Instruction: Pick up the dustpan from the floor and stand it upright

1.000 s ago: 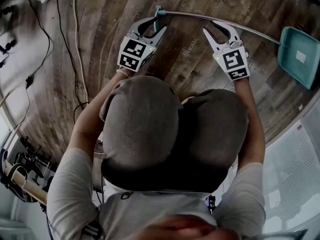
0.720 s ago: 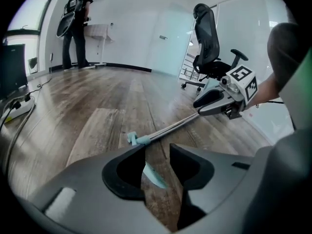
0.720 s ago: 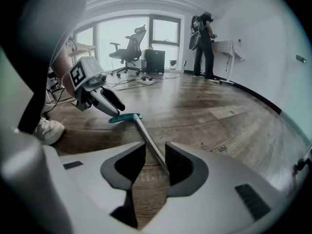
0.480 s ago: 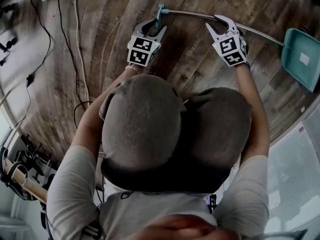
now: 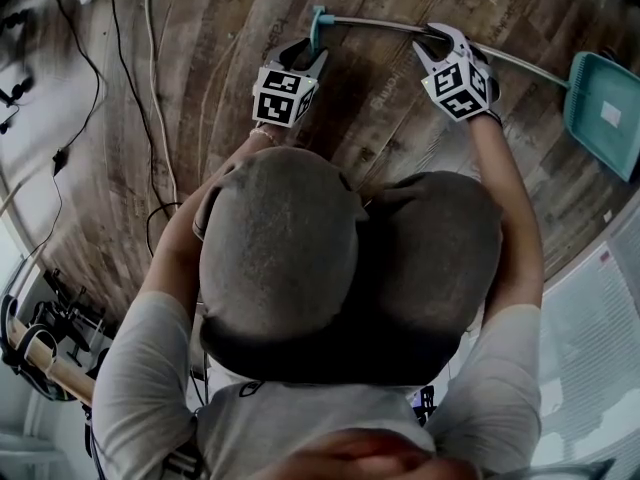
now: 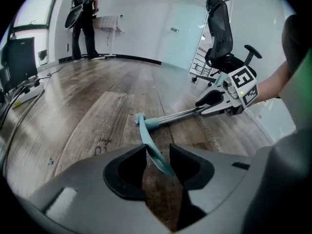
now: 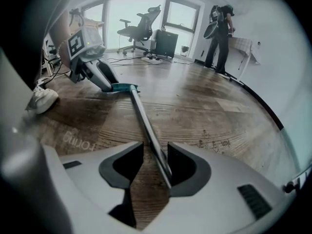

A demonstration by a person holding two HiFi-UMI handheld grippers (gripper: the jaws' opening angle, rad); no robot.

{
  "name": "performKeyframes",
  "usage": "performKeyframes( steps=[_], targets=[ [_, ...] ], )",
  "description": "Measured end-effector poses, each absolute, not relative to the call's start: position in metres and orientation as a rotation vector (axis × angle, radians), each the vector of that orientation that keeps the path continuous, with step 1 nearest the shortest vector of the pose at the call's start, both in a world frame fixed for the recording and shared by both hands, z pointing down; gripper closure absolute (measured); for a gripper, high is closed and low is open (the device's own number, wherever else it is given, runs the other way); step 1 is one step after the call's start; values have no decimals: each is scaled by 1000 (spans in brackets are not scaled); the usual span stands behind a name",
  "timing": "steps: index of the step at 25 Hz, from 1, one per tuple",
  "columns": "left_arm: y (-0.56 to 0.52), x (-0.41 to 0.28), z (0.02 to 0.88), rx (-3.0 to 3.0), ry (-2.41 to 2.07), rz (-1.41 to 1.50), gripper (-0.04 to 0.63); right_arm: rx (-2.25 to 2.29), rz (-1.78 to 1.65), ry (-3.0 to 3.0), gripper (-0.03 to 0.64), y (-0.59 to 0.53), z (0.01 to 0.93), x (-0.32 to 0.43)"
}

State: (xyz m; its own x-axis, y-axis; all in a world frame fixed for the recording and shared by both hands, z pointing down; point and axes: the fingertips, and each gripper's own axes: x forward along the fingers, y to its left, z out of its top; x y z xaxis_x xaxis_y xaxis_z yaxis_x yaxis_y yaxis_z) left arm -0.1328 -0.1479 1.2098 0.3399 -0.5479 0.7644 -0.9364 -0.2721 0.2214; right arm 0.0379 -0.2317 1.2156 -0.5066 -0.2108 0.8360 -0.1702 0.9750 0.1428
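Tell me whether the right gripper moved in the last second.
Yes. The right gripper moved forward over the brown wooden floor, onto the dustpan's thin metal pole.

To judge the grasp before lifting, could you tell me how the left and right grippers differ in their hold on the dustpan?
The left gripper straddles the teal grip at the far end from the pan; the right gripper straddles the bare metal shaft, nearer the pan. The grip slants across the left gripper's gap, while the shaft lies close along one jaw of the right gripper. Shared: both have their jaws apart, neither clamped yet.
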Motion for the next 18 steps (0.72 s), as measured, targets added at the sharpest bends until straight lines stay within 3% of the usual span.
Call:
performKeyframes(
  steps=[18],
  targets=[
    [-152, -136, 1198, 1950, -1328, 620, 457, 293, -68, -2046, 503, -241, 1217, 35]
  ],
)
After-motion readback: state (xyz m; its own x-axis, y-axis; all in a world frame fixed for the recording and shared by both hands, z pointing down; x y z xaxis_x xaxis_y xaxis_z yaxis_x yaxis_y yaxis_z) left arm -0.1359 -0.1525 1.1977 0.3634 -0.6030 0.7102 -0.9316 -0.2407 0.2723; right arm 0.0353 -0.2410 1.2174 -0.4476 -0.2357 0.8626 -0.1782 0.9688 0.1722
